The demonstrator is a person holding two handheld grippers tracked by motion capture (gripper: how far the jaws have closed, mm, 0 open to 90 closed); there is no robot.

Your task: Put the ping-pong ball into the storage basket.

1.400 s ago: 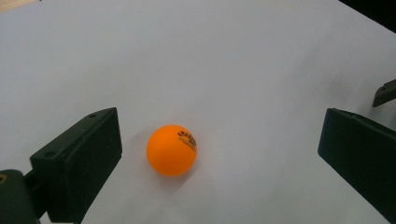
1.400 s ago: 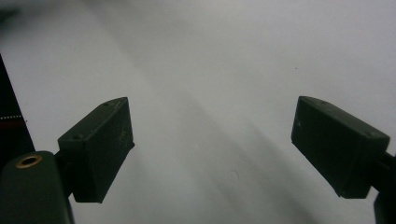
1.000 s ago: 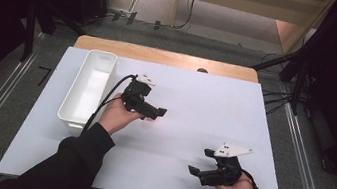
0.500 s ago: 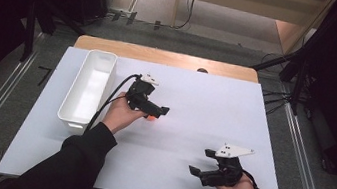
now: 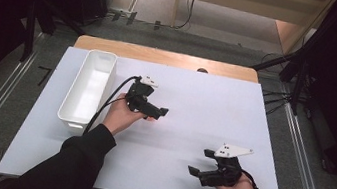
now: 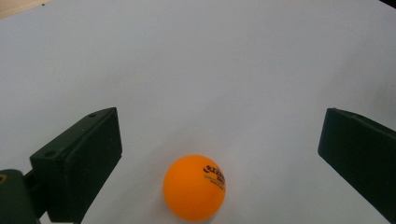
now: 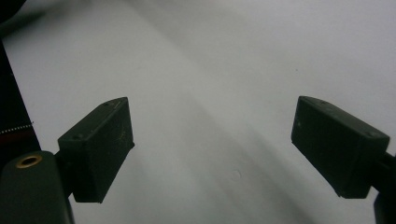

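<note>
On the white table surface (image 5: pixel 191 98) we note a white rectangular bin (image 5: pixel 87 87) standing near the left edge, its long side running front to back. Just right of the bin, we see the left gripper (image 5: pixel 156 112) held low over the surface, cable trailing back along the sleeve; its jaws stand wide apart. Near the front right corner sits the right gripper (image 5: pixel 199 162), jaws likewise spread, with bare surface between them. Between the left gripper's jaws, touching neither, we find the orange ball (image 6: pixel 194 187) resting on the surface, close to the gripper body, printed side facing right.
</note>
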